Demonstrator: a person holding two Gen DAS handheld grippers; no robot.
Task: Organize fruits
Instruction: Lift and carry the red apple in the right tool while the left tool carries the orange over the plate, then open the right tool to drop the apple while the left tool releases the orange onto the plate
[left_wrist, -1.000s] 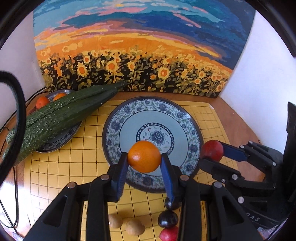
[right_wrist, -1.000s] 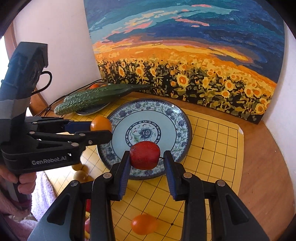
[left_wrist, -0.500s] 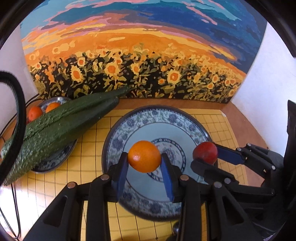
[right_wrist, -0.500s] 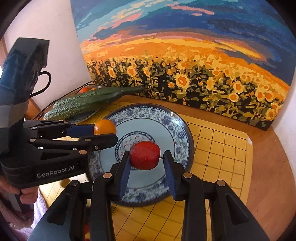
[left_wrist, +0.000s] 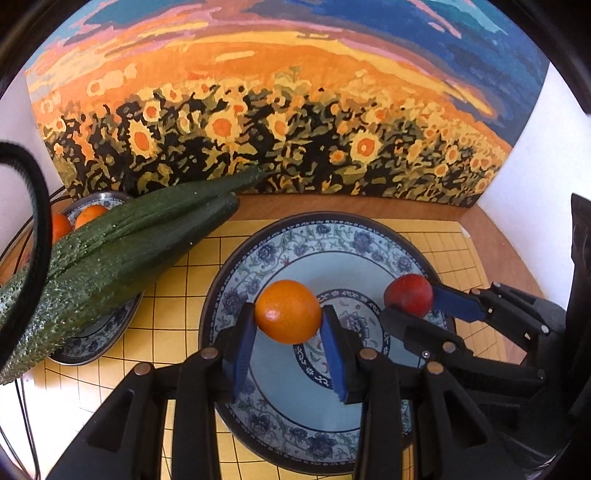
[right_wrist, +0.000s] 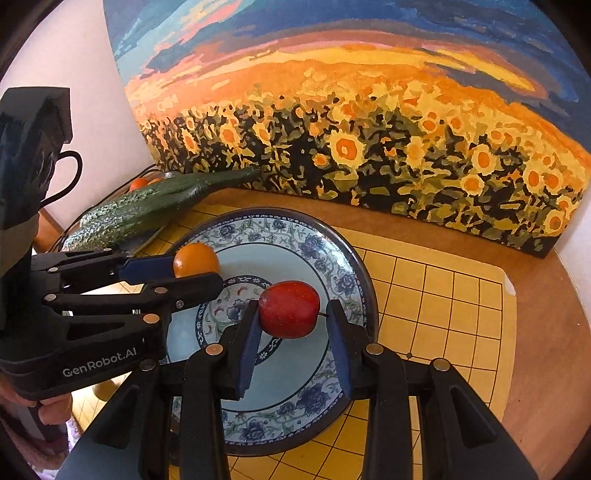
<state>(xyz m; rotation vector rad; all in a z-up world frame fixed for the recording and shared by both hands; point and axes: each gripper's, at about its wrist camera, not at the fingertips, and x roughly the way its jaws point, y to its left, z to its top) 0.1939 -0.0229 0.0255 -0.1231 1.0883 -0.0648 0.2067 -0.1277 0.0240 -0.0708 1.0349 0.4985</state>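
Observation:
My left gripper (left_wrist: 288, 325) is shut on an orange (left_wrist: 288, 312) and holds it above the left half of the blue-patterned plate (left_wrist: 332, 236). My right gripper (right_wrist: 290, 319) is shut on a red apple (right_wrist: 289, 308) and holds it above the plate's (right_wrist: 295, 225) middle. In the left wrist view the right gripper (left_wrist: 413, 308) and the apple (left_wrist: 408, 295) are over the plate's right side. In the right wrist view the left gripper (right_wrist: 195, 271) and the orange (right_wrist: 195, 260) are at the left. The plate is bare under both.
Two long green cucumbers (left_wrist: 110, 254) lie across a second patterned plate (left_wrist: 92, 347) at the left, with two small orange fruits (left_wrist: 90, 214) behind them. A yellow grid mat (right_wrist: 443, 295) covers the wooden table. A sunflower painting (left_wrist: 277, 122) stands along the back.
Both grippers moved forward with their fruit, from the plate's near rim to over its middle. The small fruits on the mat near me have dropped out of view.

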